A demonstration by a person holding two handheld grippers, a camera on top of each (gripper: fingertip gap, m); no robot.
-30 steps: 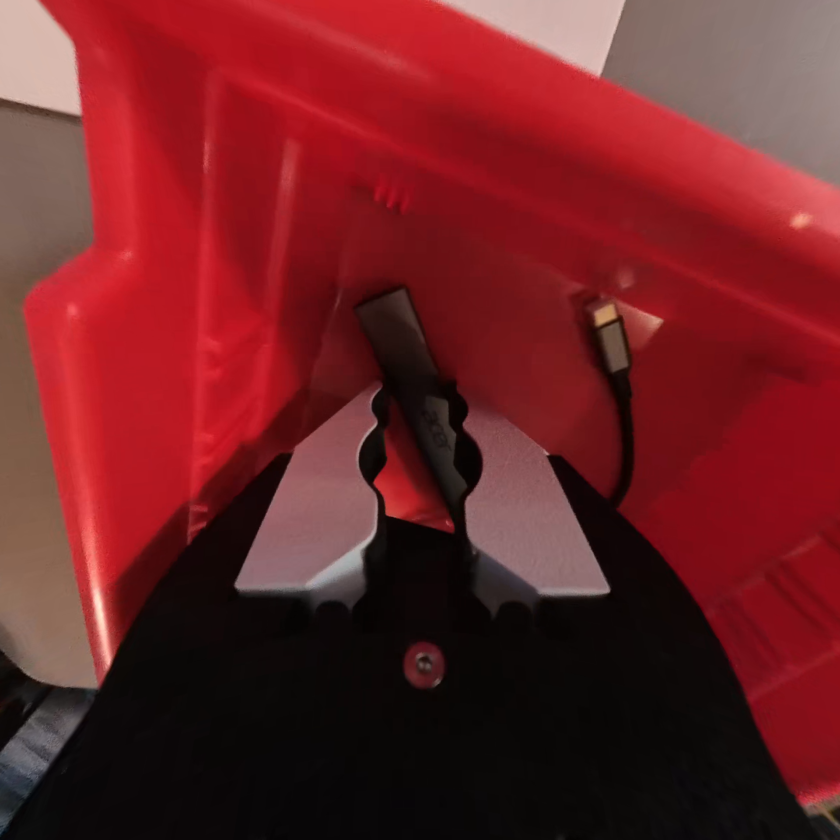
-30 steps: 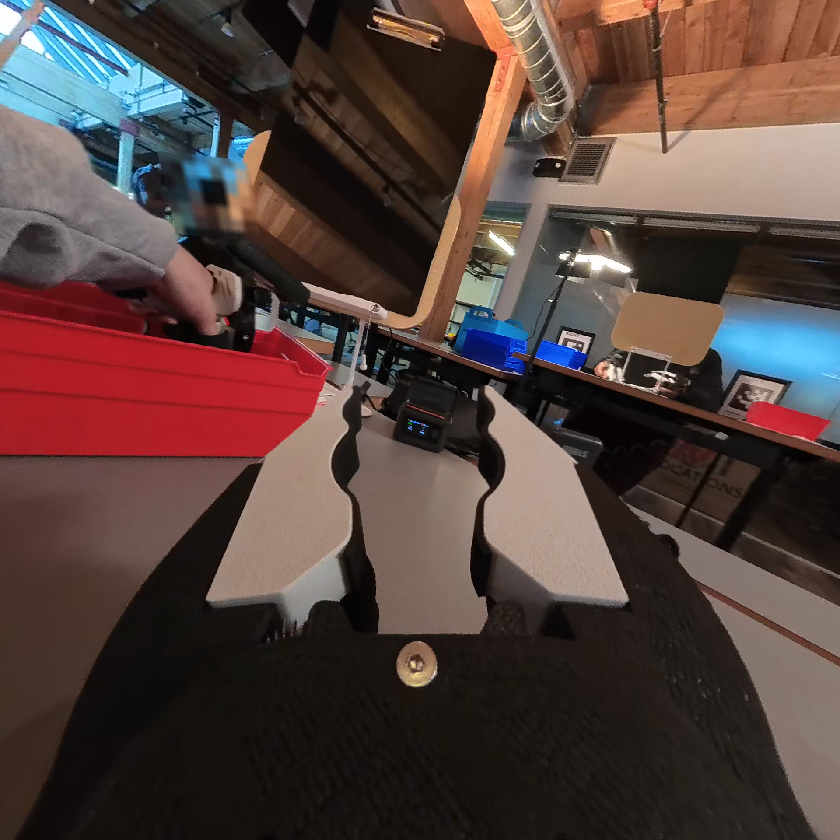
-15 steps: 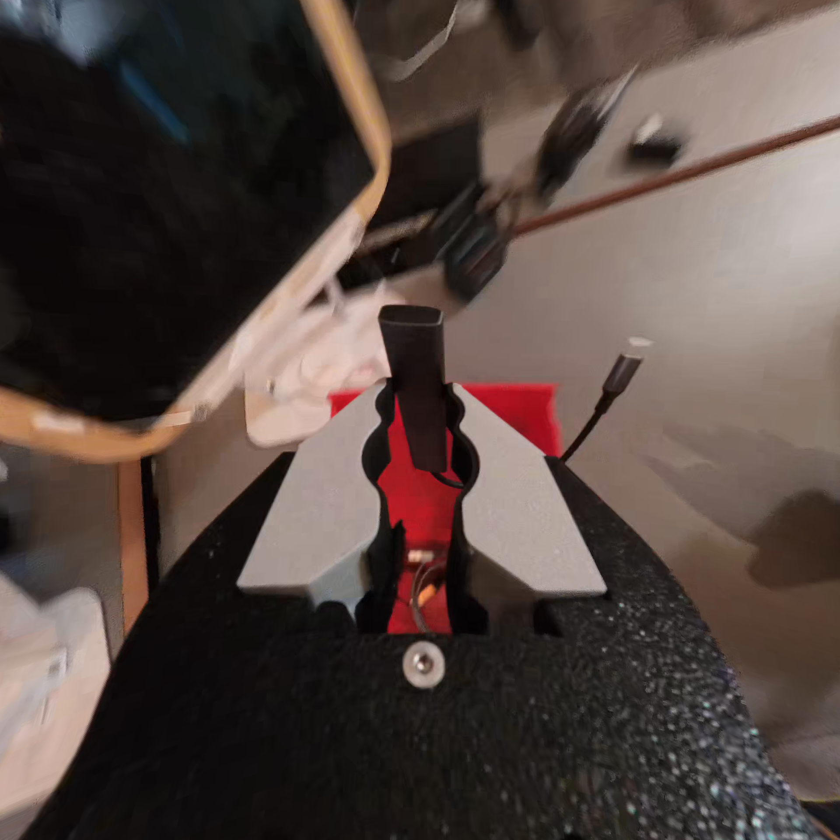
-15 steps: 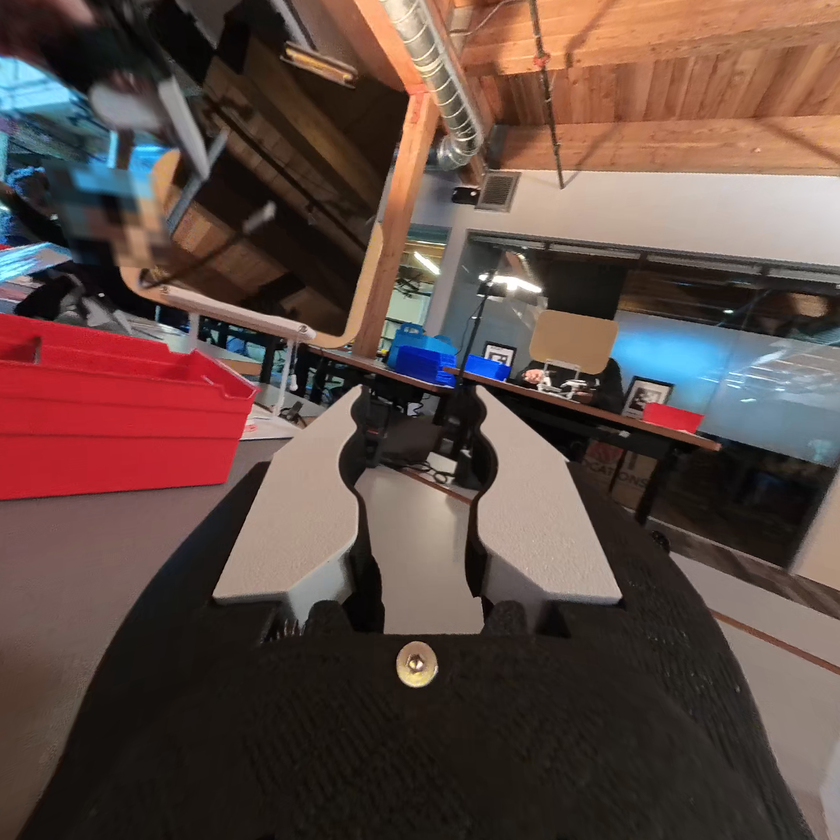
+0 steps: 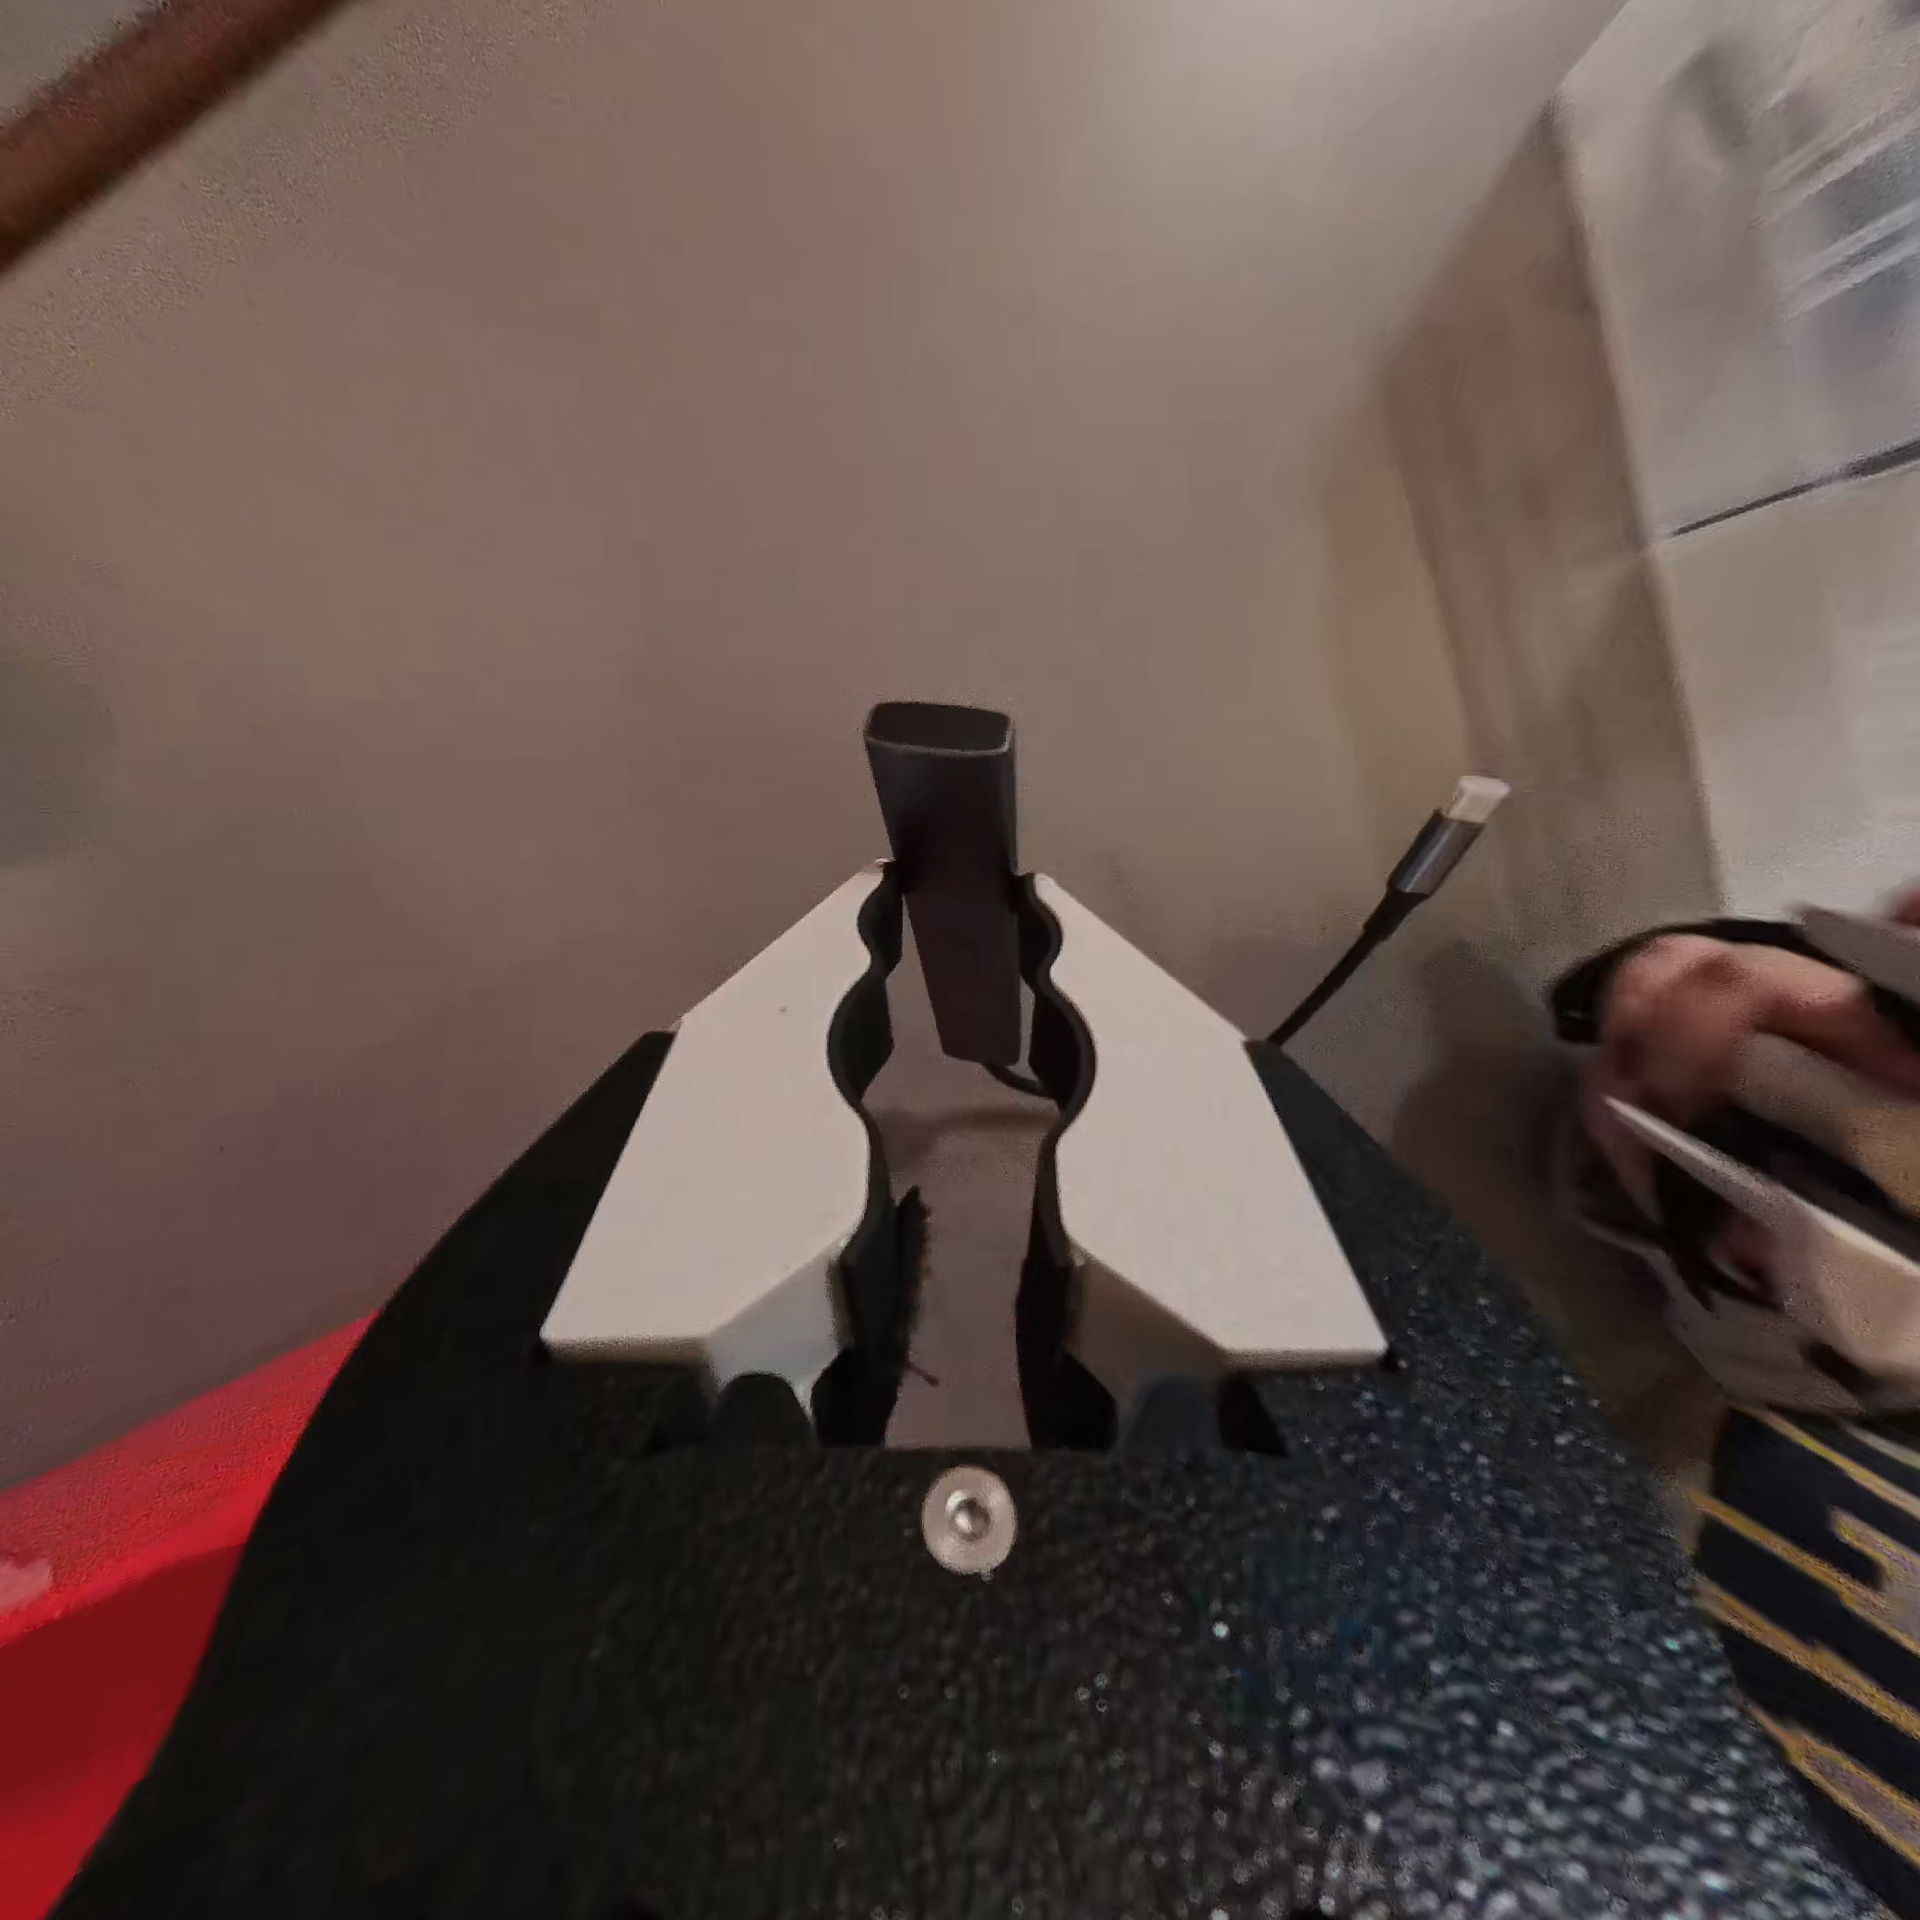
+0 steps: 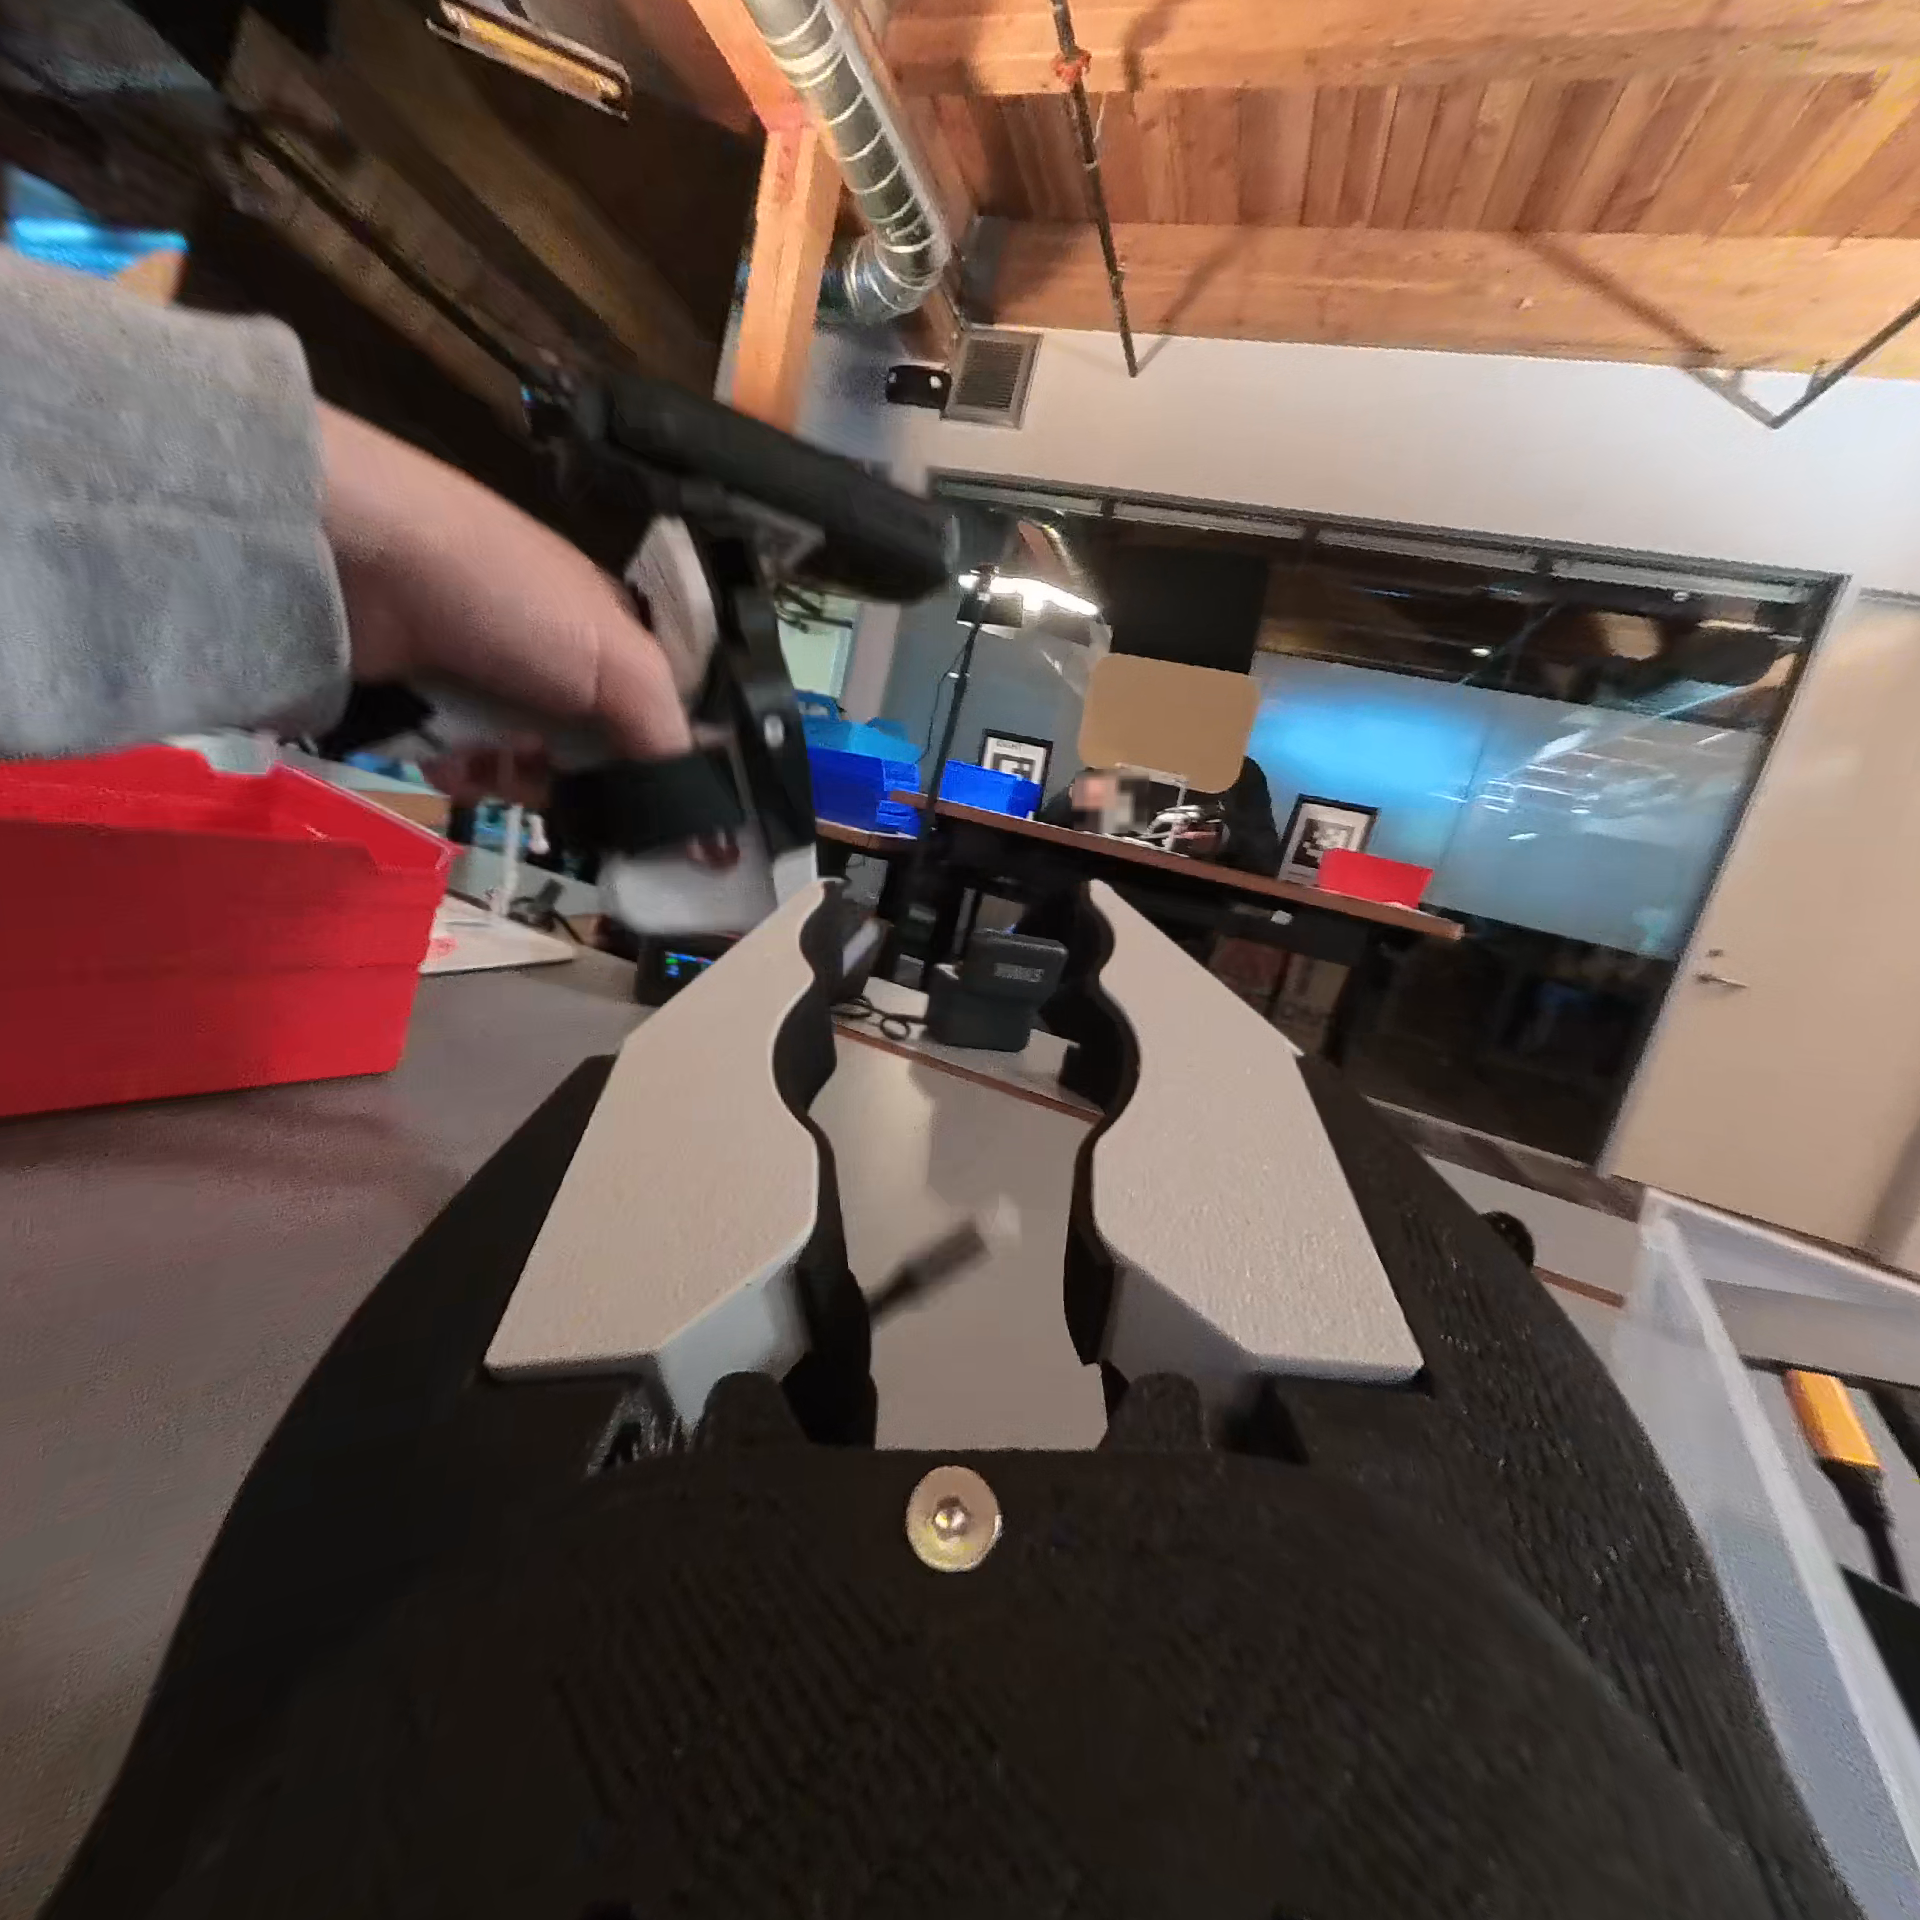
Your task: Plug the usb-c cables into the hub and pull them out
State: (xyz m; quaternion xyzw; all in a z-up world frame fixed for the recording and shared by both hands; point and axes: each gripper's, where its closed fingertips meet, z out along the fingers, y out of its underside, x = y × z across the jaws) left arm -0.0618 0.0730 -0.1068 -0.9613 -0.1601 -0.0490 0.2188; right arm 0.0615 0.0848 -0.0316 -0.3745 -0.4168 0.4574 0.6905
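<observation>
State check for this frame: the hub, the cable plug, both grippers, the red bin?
hub: clamped in the left gripper, end port empty
usb-c plug: unplugged, hanging free right of the hub
right gripper: open, holding nothing
red bin: resting on the table; contents hidden

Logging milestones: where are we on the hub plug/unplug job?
Early. Done: the left hand-held gripper is shut on the hub, held above the table. In hand: its own cable plug dangles free, unplugged. Left: the right hand-held gripper is open and empty; no cable is grasped, plugged in or pulled out yet.
</observation>
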